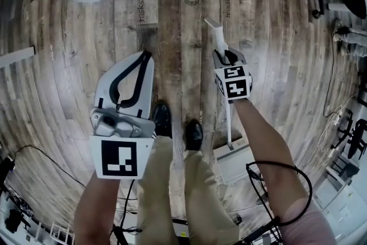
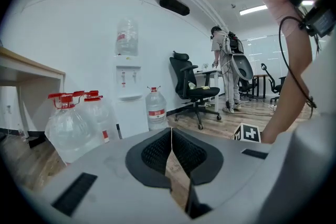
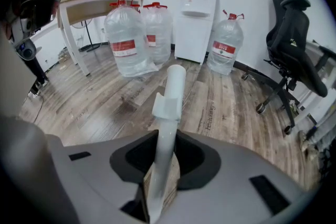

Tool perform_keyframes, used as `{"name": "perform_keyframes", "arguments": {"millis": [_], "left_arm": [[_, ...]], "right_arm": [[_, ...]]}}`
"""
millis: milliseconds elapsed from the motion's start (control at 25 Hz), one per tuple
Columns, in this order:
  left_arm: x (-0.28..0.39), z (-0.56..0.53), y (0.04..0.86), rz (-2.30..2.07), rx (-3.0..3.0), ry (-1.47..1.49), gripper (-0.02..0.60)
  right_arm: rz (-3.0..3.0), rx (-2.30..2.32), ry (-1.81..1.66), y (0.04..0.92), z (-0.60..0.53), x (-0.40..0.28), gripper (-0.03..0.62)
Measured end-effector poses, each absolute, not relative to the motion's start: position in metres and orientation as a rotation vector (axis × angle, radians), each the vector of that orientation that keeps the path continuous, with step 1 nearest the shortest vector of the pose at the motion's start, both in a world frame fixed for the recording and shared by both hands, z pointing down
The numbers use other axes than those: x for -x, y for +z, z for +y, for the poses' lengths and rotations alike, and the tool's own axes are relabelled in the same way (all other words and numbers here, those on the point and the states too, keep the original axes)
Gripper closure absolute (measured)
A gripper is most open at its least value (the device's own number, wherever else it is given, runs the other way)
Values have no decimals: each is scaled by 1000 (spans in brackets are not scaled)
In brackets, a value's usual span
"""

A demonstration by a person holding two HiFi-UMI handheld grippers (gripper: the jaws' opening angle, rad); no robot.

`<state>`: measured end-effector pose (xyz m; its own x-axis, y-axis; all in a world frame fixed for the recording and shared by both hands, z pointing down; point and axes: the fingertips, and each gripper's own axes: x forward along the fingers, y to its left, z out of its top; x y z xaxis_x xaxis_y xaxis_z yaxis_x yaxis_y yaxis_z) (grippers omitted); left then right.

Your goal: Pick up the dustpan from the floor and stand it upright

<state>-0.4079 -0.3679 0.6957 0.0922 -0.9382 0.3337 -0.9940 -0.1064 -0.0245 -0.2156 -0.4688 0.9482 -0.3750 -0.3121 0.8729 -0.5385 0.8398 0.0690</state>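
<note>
The wooden floor lies under both hands, and the dustpan runs along one long line through the right hand-held gripper. Its pan sits below and behind that gripper by the person's shoes. Its white handle is clamped between the jaws and pokes out ahead of them, leaning forward rather than plumb. The left hand-held gripper is well off to the side, jaws pressed together on nothing. The right hand seems the one to tip the handle upright; whether the pan touches the floor is unclear.
</note>
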Motion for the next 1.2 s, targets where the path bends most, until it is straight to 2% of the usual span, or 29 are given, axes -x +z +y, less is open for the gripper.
{"name": "perform_keyframes", "arguments": {"millis": [560, 1200], "left_arm": [[384, -347, 526, -1997, -2179, 258, 568], [268, -270, 375, -1912, -2317, 139, 568]], "right_arm": [[-2029, -771, 283, 758, -435, 139, 510], [-2129, -954, 289, 596, -342, 25, 519]]}}
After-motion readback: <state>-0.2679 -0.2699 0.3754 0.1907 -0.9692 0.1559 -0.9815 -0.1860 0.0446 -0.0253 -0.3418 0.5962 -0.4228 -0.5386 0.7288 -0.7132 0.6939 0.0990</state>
